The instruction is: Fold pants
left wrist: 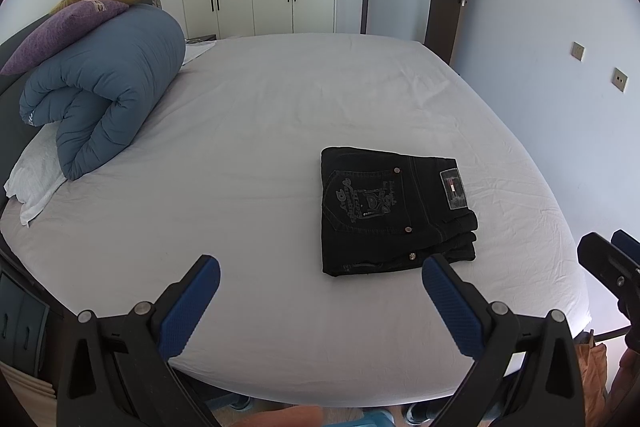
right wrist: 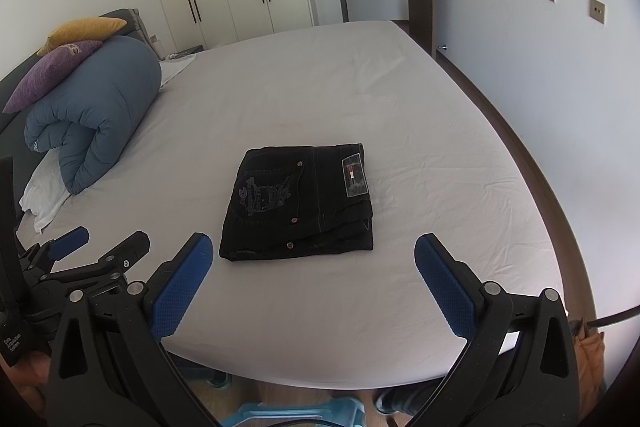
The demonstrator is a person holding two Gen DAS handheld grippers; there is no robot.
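Folded black jeans on bed, pocket lettering unreadable | left gripper, right gripper spread, empty, nearside of jeans.

The pants carry grey embroidered lettering on the back pocket, too stylised to read beyond "D". The waistband patch is illegible. White print on the left gripper is unclear.

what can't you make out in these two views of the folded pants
- Underside and inner layers of the black pants: hidden by the top fold, both views.
- Patch label and pocket embroidery: too small to read.
- Right hand-held gripper in the left wrist view: cut off by the edge.
- Floor near the bed: blocked by the mattress.
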